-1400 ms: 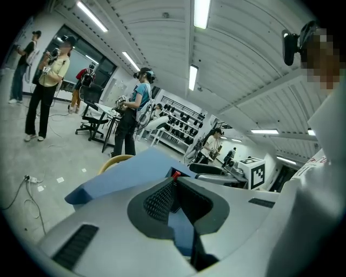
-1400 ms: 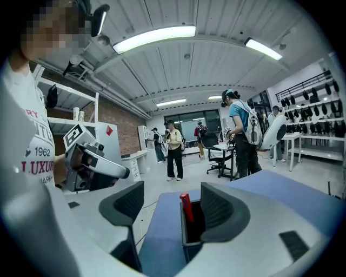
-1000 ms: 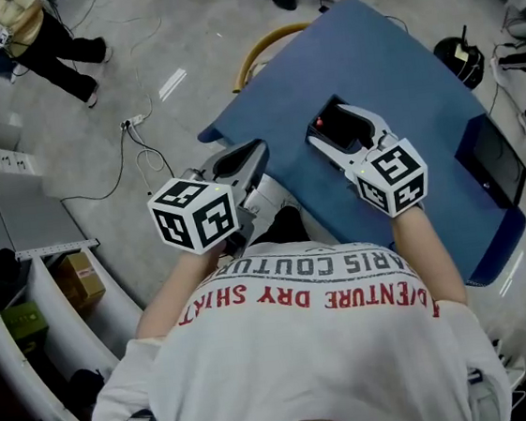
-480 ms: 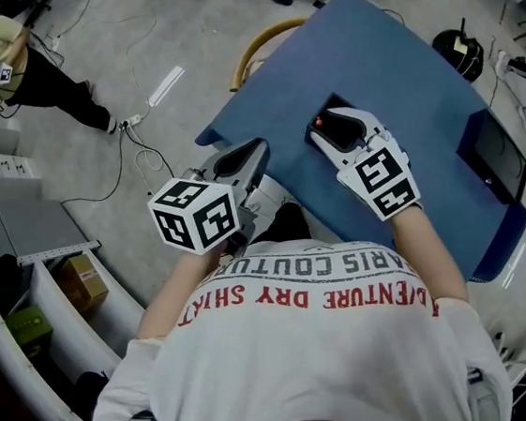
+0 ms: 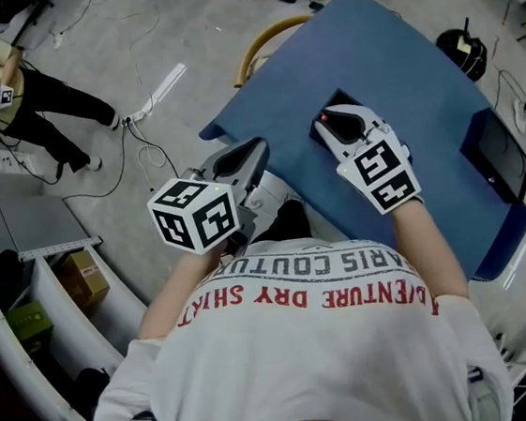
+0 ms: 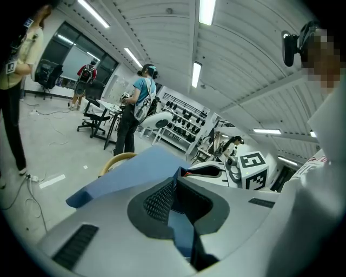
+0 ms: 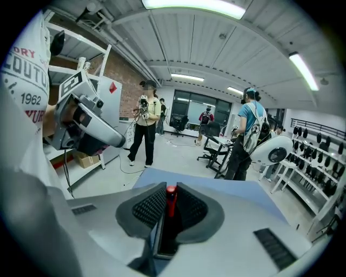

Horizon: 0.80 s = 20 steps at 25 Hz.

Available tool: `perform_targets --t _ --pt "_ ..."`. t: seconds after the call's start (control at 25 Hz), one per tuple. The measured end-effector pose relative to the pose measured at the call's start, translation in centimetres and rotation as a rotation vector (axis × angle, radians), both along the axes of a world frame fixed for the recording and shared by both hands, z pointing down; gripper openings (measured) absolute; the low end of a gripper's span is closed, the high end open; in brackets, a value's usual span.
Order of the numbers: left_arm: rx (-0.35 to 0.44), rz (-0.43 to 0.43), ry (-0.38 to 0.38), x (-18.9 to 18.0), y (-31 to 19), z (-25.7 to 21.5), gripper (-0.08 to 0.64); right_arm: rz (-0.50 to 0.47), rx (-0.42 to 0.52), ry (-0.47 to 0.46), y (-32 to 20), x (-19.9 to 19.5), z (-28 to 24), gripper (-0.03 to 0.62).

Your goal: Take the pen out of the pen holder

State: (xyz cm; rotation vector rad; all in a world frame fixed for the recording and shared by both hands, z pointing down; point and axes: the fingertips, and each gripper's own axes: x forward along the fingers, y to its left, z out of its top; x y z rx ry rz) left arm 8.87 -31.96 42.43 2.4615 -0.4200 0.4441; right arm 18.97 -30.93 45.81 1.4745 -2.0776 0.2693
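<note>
Jaws of the left gripper (image 6: 175,183) sit together on nothing, the counter (image 5: 397,57) just ahead of them. The right gripper (image 7: 170,188) has just been closing its jaws, and they now pinch the red-capped pen (image 7: 171,205). The pen stands between them in the black pen holder (image 5: 338,104) beneath. The grasp looks made; the lift out is yet to come.

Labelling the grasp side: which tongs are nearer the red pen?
Right. The right tongs have just been closing and pinch the red pen standing in the black pen holder. The left tongs sit at the blue table's edge, apart from the pen.
</note>
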Motion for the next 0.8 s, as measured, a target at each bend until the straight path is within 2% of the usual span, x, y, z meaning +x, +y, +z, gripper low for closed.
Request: perform_targets --t 0.48,0.8 --pt "0.025 -0.014 0.013 -0.7 0.5 -1.2 0.038 0.047 0.048 -0.026 0.2 1.0 -1.3 0.063" --pt "0.046 -0.014 0.036 -1.6 1.6 -2.4 0.040 0.106 0.143 -0.055 1.4 1.7 -4.4 0.061"
